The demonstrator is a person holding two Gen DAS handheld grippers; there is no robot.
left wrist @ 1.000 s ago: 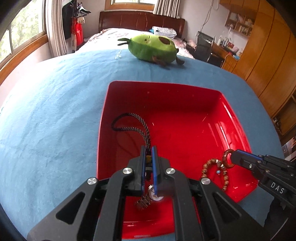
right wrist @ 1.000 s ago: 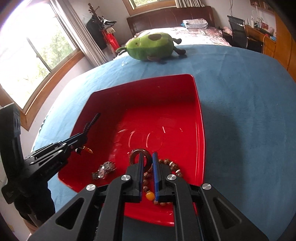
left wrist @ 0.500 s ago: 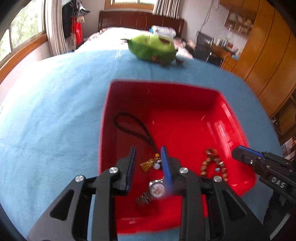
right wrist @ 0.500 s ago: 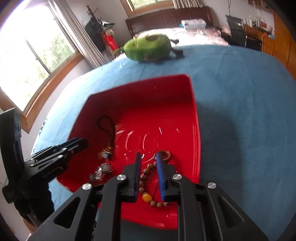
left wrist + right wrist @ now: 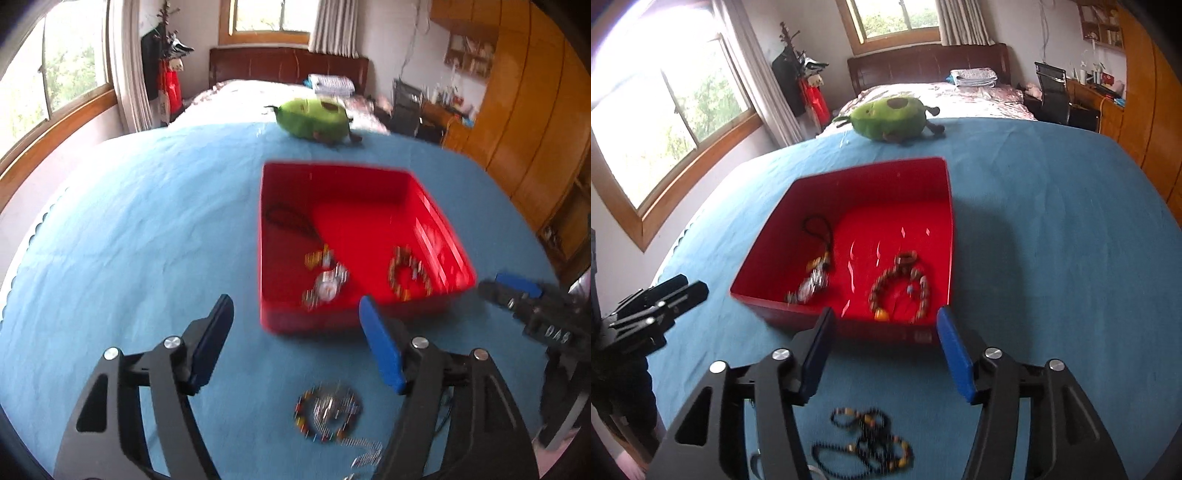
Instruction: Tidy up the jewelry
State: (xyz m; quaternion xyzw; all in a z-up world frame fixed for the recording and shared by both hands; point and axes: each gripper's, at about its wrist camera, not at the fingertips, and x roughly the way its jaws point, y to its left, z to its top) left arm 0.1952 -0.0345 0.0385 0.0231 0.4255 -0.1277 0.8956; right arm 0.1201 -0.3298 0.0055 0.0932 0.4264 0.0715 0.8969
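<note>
Hovering over the blue cloth (image 5: 129,229), the left gripper (image 5: 295,321) had its jaws spread wide, nothing between them; they had just been opening. Same for the right gripper (image 5: 882,332): jaws apart, just been opening, empty. Both sat just short of the red tray's (image 5: 849,177) near wall.

Inside the tray lay a black cord charm (image 5: 820,236) at its left side, a metal watch (image 5: 327,286) near the front wall, and a wooden bead bracelet (image 5: 899,291) toward the right front, all resting loose on the tray floor, apart from either tool.

On the cloth outside the tray, closer to the cameras, lay a multicolour bead bracelet (image 5: 327,417) with something silvery, blurred, and a tangle of dark beaded necklace (image 5: 864,439).

A green avocado plush (image 5: 890,118) sat beyond the tray at the cloth's far edge.
</note>
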